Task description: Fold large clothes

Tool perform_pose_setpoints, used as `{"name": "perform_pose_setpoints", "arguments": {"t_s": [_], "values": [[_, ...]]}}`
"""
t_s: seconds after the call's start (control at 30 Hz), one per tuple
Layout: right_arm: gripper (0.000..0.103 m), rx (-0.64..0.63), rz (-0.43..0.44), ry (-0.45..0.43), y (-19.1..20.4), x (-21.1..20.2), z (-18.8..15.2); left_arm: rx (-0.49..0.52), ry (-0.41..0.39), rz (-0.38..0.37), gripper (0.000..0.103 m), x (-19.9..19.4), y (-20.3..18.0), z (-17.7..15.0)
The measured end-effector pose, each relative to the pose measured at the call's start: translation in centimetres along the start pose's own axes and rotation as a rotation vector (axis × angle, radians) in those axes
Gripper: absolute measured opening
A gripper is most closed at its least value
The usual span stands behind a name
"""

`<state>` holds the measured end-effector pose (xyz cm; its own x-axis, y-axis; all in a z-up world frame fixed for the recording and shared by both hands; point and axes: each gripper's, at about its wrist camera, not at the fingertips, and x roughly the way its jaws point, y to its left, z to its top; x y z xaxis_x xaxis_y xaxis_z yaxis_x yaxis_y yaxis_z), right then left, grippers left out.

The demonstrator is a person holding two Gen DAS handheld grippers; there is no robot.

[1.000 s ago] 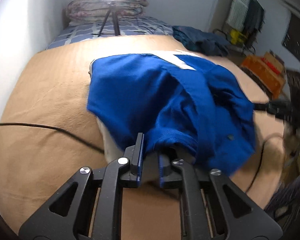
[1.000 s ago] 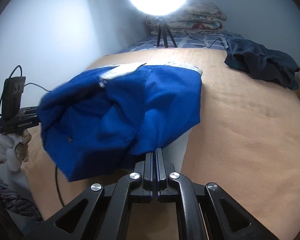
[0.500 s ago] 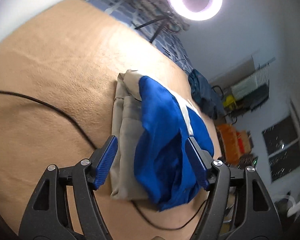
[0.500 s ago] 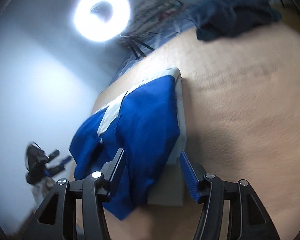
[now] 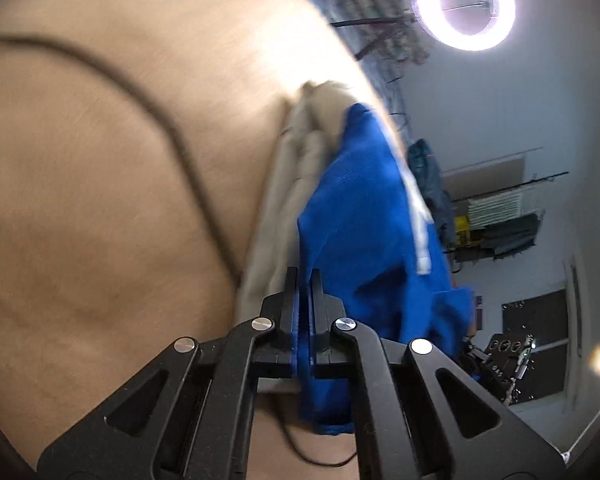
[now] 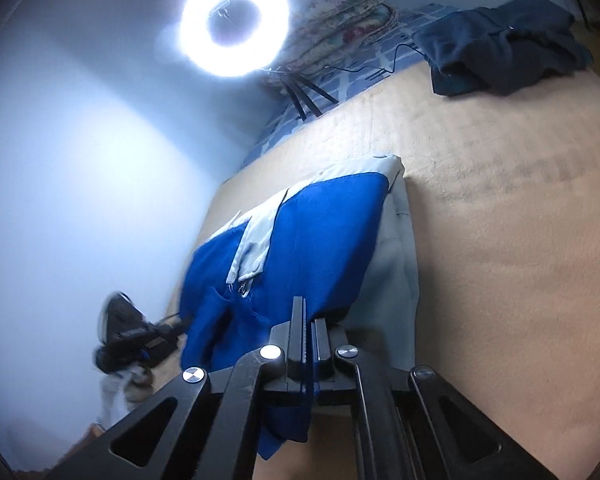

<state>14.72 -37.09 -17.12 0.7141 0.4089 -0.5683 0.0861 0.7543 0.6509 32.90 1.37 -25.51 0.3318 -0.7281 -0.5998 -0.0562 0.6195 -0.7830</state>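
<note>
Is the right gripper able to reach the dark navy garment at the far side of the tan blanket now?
Probably not at once. The right gripper is shut on the blue jacket, so it is busy. The dark navy garment lies far across bare tan blanket; nothing blocks the path.

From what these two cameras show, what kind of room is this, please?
Most likely a bedroom used as a recording spot. The blue garment lies on a wide bed under a tan blanket, folded quilts are stacked at its far end, and a ring light stands on a tripod there.

Blurred left gripper beside blue garment
</note>
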Motion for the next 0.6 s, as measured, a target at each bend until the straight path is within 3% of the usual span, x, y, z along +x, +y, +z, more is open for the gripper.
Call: {"name": "perform_pose_setpoints", "arguments": {"t_s": [0.1,0.2,0.3,0.43,0.6], "values": [[0.000,0.038,-0.069,0.038,-2.4,1.5,-1.4,0.036,0.000,0.033,0.001,0.5,-0.4,-0.3],[0.000,0.016,-0.141,0.067,-3.1,3.1,-2.1,0.147,0.006,0.104,0.001,-0.4,-2.6,-0.3],[0.015,0.016,-0.155,0.078,-2.5,2.2,-1.2,0.210,-0.031,0.125,0.001,-2.5,-4.2,0.0],[0.021,-0.130,-0.241,0.018,0.3,-0.8,0.2,0.278,-0.132,0.106,0.001,-5.6,-7.1,1.0],[0.022,-0.298,-0.229,-0.023,3.8,-0.5,3.3,0.417,-0.166,0.177,0.001,-4.2,-12.0,3.3]]}}
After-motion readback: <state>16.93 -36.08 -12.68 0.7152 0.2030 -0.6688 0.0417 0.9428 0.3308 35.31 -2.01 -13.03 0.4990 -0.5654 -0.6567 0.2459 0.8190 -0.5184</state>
